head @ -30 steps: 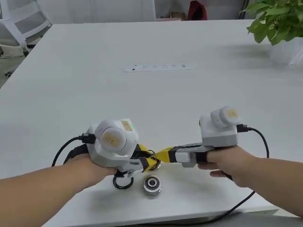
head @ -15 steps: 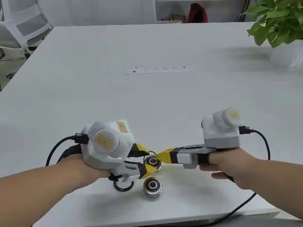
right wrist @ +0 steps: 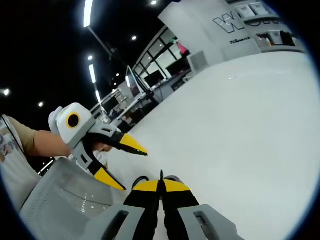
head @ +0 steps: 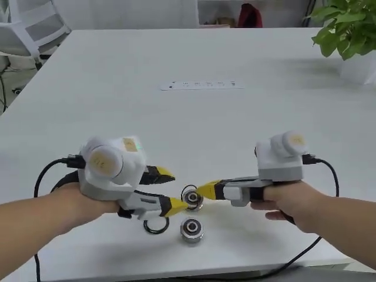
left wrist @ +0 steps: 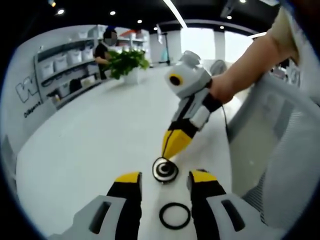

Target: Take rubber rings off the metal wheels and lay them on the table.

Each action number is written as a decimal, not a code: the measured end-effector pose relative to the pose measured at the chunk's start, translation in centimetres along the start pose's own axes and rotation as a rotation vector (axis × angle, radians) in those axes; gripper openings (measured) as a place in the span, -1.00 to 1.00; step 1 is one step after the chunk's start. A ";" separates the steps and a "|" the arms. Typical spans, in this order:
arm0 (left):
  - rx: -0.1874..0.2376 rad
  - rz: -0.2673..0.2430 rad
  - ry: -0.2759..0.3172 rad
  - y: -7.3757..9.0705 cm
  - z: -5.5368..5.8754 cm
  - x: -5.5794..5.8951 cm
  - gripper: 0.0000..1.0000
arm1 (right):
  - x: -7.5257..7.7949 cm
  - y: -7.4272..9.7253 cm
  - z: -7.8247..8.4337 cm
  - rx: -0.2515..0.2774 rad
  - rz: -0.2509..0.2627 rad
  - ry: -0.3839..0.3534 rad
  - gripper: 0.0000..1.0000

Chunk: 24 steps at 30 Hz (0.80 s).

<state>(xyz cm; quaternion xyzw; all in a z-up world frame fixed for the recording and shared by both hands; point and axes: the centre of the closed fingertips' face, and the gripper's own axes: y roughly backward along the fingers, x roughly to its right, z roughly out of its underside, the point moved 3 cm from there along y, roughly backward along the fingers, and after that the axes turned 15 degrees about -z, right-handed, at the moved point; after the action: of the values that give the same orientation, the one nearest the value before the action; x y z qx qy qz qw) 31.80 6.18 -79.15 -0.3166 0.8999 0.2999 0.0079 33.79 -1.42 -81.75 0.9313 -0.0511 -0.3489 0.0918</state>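
Observation:
A small metal wheel (head: 192,200) (left wrist: 165,170) hovers just above the white table (head: 194,129). My right gripper (head: 202,190) (right wrist: 160,186) is shut on the thin black rubber ring (head: 188,190) at the wheel's rim. My left gripper (head: 172,190) (left wrist: 165,179) stands open just left of that wheel, one jaw on each side of it and not touching. A second wheel (head: 191,229) rests near the table's front edge. A loose black rubber ring (head: 155,225) (left wrist: 175,216) lies flat beside it, under the left gripper.
A white power strip (head: 201,84) lies mid-table. A potted plant (head: 346,29) stands at the far right corner and a chair (head: 29,29) at the far left. Cables (head: 320,235) trail from both grippers over the front edge.
My left gripper has opened and drawn back to the left, away from the wheel. The right gripper stays shut at the wheel's rim.

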 end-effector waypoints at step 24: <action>0.054 -0.033 0.069 5.2 0.8 -1.3 0.07 | -2.1 -1.3 -1.4 0.028 -0.070 -0.010 -1.00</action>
<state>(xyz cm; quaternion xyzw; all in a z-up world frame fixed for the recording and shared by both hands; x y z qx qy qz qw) 29.71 10.56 -76.72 -0.3412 0.9020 0.2643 -0.0096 33.17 0.40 -79.68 0.9319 -0.0238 -0.3557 0.0662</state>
